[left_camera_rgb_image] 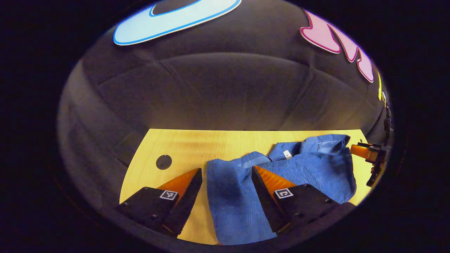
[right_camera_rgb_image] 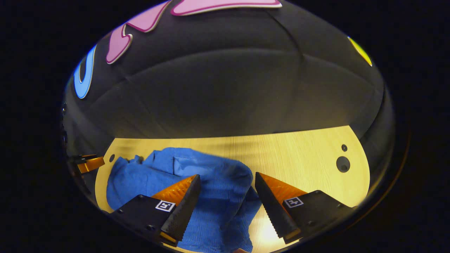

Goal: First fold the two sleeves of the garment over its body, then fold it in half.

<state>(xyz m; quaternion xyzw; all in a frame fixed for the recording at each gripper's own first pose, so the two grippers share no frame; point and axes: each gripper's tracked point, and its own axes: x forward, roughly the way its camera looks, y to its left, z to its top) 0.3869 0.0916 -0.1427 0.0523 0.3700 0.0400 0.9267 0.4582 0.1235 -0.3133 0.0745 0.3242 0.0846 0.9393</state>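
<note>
A blue knit garment (left_camera_rgb_image: 309, 168) lies rumpled on the yellow wooden table (left_camera_rgb_image: 182, 144), its collar with a small white tag (left_camera_rgb_image: 287, 154) toward the far side. My left gripper (left_camera_rgb_image: 226, 169) is open low over the garment's left edge, and a fold of cloth lies between its spread fingers, unpinched. The right gripper (left_camera_rgb_image: 369, 154) shows at the garment's far right side. In the right gripper view, the garment (right_camera_rgb_image: 175, 165) is bunched at the left, and my right gripper (right_camera_rgb_image: 227, 175) stands open above its right edge. The left gripper (right_camera_rgb_image: 88, 163) shows at the far left.
The table has a round dark hole (left_camera_rgb_image: 164, 162) near its left end and two holes (right_camera_rgb_image: 343, 164) near its right end. Bare tabletop (right_camera_rgb_image: 299, 154) stretches right of the garment. The black booth wall stands right behind the table's far edge.
</note>
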